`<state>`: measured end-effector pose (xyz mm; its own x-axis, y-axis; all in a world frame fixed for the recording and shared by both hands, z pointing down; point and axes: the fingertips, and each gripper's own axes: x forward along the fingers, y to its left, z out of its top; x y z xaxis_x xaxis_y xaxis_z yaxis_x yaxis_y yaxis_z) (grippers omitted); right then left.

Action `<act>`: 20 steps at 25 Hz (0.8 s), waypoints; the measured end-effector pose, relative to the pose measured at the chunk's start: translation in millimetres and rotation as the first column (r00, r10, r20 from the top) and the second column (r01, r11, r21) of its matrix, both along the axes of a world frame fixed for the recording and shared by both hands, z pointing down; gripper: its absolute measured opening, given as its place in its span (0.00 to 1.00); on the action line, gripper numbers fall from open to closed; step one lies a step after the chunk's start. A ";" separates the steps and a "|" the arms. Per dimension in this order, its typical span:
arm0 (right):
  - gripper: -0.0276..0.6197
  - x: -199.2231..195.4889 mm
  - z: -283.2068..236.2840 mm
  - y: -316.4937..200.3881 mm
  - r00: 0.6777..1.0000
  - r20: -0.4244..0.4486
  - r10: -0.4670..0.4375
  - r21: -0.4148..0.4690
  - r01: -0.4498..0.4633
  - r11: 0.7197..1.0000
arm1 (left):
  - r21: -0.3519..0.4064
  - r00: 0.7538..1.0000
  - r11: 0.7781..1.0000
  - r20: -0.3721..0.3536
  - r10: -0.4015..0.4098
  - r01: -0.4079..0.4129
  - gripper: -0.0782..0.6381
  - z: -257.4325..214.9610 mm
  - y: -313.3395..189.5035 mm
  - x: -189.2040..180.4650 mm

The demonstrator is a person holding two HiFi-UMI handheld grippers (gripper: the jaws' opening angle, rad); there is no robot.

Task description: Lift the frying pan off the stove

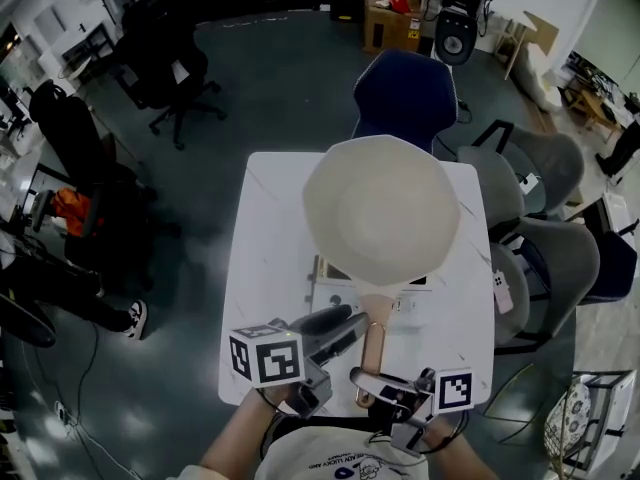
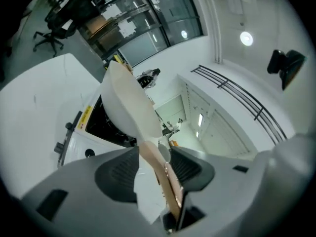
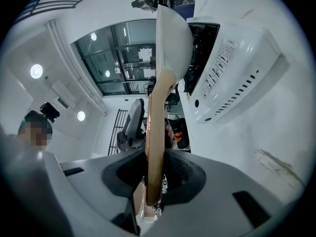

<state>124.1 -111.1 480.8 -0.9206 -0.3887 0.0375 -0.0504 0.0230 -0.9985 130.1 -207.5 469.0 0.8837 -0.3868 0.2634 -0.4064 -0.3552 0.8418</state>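
A cream frying pan (image 1: 380, 208) hangs in the air above the white stove (image 1: 335, 298), with its wooden handle (image 1: 373, 338) pointing toward me. My right gripper (image 1: 372, 380) is shut on the handle's near end; in the right gripper view both pads squeeze the handle (image 3: 155, 132) below the pan (image 3: 170, 38), and the stove (image 3: 232, 73) lies to the right. My left gripper (image 1: 335, 330) is open beside the handle. In the left gripper view the handle (image 2: 158, 167) runs between the jaws, with a gap at the left pad. The pan (image 2: 128, 107) is above the stove (image 2: 94, 122).
The stove sits on a small white table (image 1: 265, 268). A blue chair (image 1: 405, 93) stands at the table's far side and grey chairs (image 1: 545, 228) crowd its right edge. A black office chair (image 1: 165, 68) is farther off at the left. A person's shoe (image 1: 137, 318) is on the floor left.
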 end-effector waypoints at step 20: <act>0.20 0.0 0.9 0.4 0.999 -0.018 -0.048 0.005 0.048 0.999 | -0.191 0.989 0.980 -0.142 0.035 -0.062 0.40 24.9 -24.7 45.4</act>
<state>124.2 -110.7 481.6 -0.9375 -0.3442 0.0517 -0.0664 0.0312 -0.9973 175.4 -232.2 494.0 0.9331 -0.2961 0.2040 -0.2683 -0.1953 0.9433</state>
